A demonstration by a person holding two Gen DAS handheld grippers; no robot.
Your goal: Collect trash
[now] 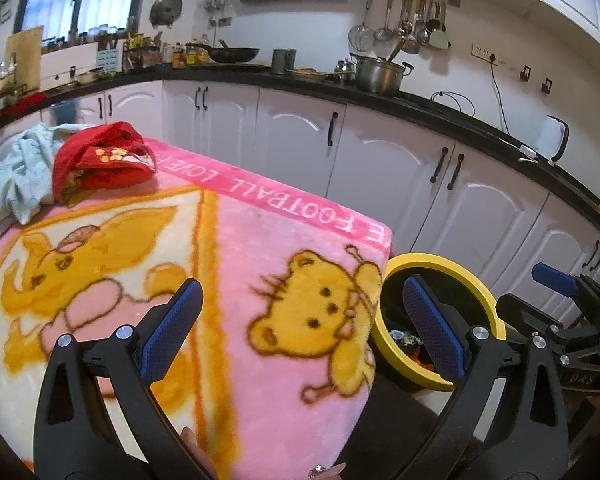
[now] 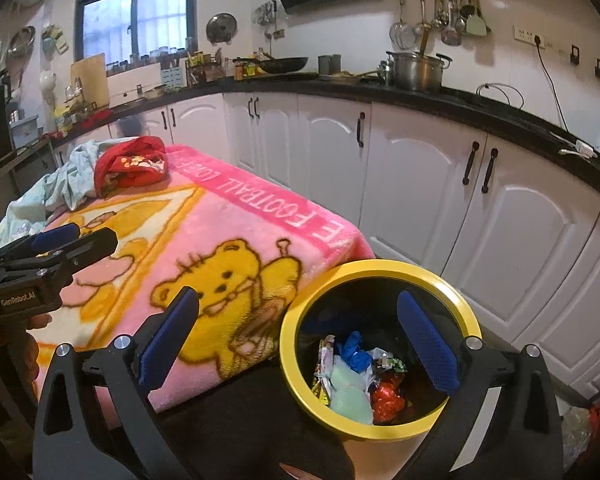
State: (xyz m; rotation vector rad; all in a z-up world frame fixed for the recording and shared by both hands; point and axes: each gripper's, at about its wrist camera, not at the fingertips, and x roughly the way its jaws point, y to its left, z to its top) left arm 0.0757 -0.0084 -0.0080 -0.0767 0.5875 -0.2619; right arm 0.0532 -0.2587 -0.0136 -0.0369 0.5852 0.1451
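Observation:
A black bin with a yellow rim (image 2: 380, 266) stands on the floor against the corner of a table covered by a pink bear blanket (image 2: 220, 220). Inside lies trash (image 2: 360, 380): crumpled wrappers, a blue piece, pale green pieces and a red one. My right gripper (image 2: 298, 344) hangs open wide above the bin's near side, with nothing between its pads. My left gripper (image 1: 304, 332) is open over the blanket's (image 1: 240, 240) corner, also with nothing in it. The bin's rim (image 1: 440, 260) sits to its right. From the right wrist view, the left gripper (image 2: 76, 240) shows side-on at the left.
A red cloth (image 1: 100, 160) and a pale blue-green cloth (image 1: 16, 176) lie at the table's far end. White cabinets (image 2: 420, 184) under a dark counter with a steel pot (image 2: 418, 70) run behind the table. A plastic bag (image 2: 588, 420) sits on the floor to the right.

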